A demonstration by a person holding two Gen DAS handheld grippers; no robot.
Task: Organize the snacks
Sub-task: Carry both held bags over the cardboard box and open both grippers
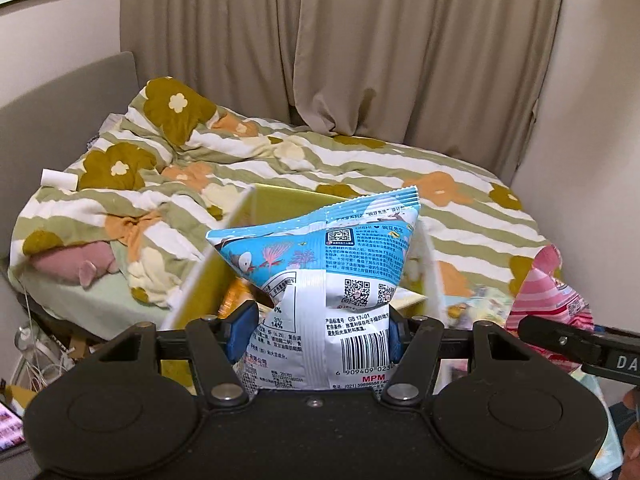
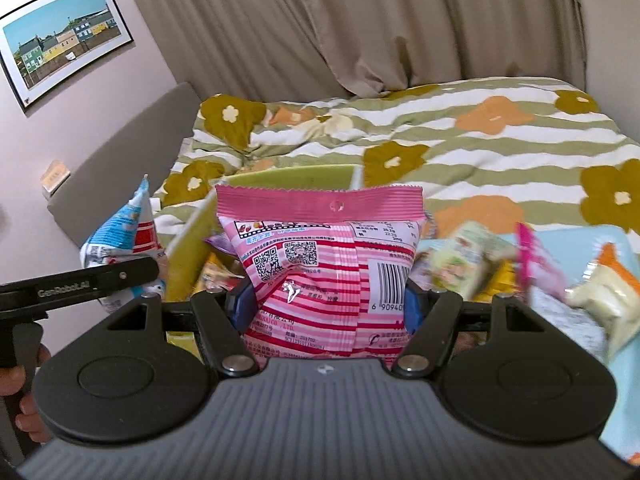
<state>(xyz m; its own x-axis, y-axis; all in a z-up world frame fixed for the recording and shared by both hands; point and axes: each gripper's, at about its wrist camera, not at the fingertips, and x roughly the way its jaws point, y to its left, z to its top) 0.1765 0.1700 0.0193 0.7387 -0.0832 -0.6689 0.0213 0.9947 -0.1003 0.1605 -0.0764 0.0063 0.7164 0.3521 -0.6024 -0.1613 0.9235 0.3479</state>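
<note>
My left gripper (image 1: 318, 330) is shut on a blue and white snack bag (image 1: 320, 264), its blue pads pinching the bag's lower half. The bag hangs above a yellow-green open box (image 1: 208, 276) with a few packets inside. My right gripper (image 2: 326, 304) is shut on a pink striped snack bag (image 2: 320, 256), held upright over the same box (image 2: 188, 248). The pink bag (image 1: 548, 296) shows at the right edge of the left wrist view. In the right wrist view the blue bag (image 2: 120, 244) and the left tool sit at the left.
A bed with a green striped flower quilt (image 1: 280, 160) fills the background, beige curtains (image 1: 360, 40) behind it. Several loose snack packets (image 2: 472, 260) lie on a light blue surface (image 2: 612, 420) to the right of the box. A framed picture (image 2: 64, 36) hangs on the left wall.
</note>
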